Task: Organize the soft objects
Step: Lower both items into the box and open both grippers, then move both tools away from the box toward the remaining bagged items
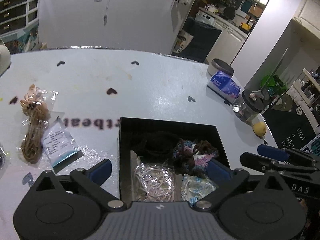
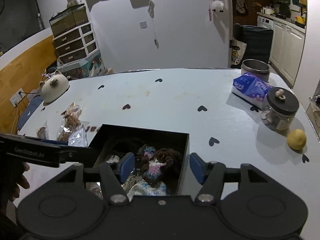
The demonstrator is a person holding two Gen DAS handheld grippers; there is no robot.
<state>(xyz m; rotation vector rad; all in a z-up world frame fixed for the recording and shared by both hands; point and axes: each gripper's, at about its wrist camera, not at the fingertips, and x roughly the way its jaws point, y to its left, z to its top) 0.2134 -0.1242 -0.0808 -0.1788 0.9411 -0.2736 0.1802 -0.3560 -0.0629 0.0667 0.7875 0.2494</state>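
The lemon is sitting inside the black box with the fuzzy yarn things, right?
Not quite. The lemon sits on the table, off to the right beside the glass jar, as the right wrist view shows. The fuzzy yarn things are in the black box.

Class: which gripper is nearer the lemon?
Right. The right gripper hangs over the box's lemon-side edge; the left gripper is over the box's other side.

One box [image 1: 200, 128], two jars [image 2: 282, 108]
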